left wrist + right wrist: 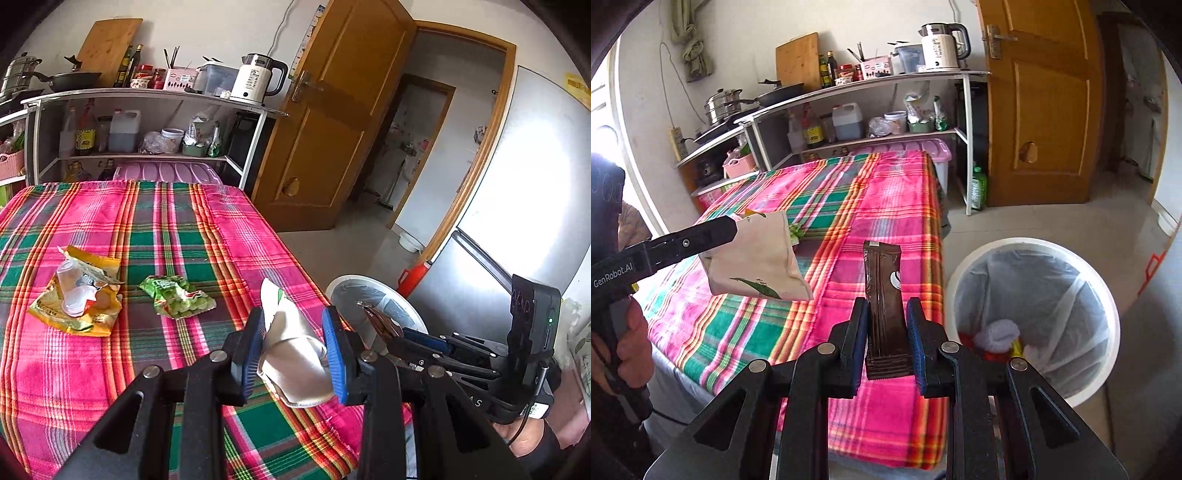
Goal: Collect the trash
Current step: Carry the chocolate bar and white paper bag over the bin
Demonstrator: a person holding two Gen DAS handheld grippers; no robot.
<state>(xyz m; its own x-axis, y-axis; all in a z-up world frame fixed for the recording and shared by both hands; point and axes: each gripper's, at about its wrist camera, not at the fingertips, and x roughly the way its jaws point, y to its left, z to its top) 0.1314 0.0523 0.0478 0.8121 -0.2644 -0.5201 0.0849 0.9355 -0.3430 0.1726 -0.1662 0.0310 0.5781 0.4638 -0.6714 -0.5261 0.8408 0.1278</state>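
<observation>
Right gripper (pixel 886 332) clamps brown sachet (pixel 884 295); lined bin (pixel 1030 317) apparently just beside.

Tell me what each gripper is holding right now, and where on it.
The left gripper pinches a crumpled white packet across its middle. The right gripper clamps a brown stick sachet by its lower half, top end sticking out.

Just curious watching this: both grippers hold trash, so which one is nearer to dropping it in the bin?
The right gripper: its brown sachet is beside the bin; the left gripper's white packet is over the table.
</observation>
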